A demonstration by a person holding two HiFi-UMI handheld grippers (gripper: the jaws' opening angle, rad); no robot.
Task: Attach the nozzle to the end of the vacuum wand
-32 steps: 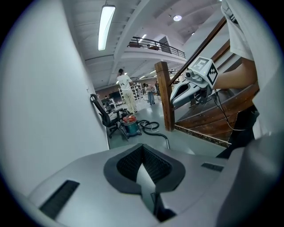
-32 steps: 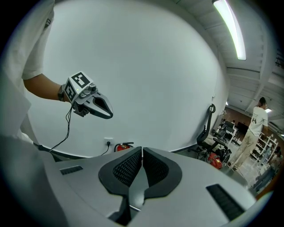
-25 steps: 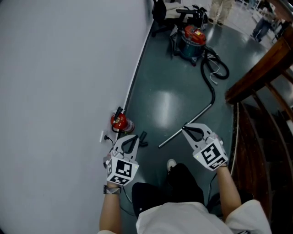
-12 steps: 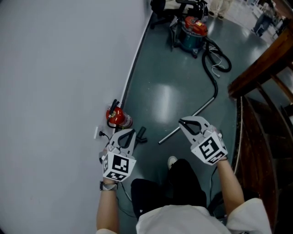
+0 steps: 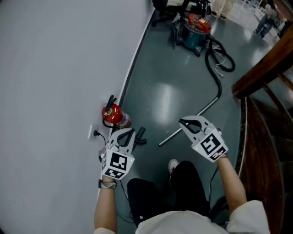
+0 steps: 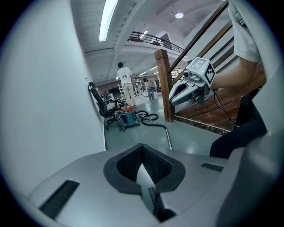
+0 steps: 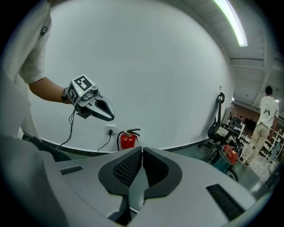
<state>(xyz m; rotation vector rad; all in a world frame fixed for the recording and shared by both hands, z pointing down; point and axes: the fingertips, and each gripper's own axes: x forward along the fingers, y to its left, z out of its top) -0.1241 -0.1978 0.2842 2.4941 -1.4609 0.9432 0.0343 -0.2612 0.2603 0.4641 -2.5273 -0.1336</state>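
The vacuum wand (image 5: 190, 121) is a metal tube lying slantwise on the green floor. Its black hose (image 5: 219, 64) curls back to the red and teal vacuum (image 5: 194, 28). A small black nozzle (image 5: 141, 135) lies on the floor near the wand's free end, just right of my left gripper (image 5: 129, 133). That gripper is shut with nothing in it. My right gripper (image 5: 182, 122) is also shut and empty, hovering above the wand's near part. In the left gripper view the wand (image 6: 168, 135) and vacuum (image 6: 128, 116) lie ahead of the closed left gripper (image 6: 142, 150).
A red fire extinguisher (image 5: 113, 114) stands by the white wall beside a socket (image 5: 91, 132) with a cord. A wooden stair railing (image 5: 263, 68) runs along the right. An office chair (image 5: 161, 6) and people stand beyond the vacuum. My shoe (image 5: 172, 165) is near the wand's end.
Both grippers have sunk lower toward the floor, still shut. The floor objects lie where they were.
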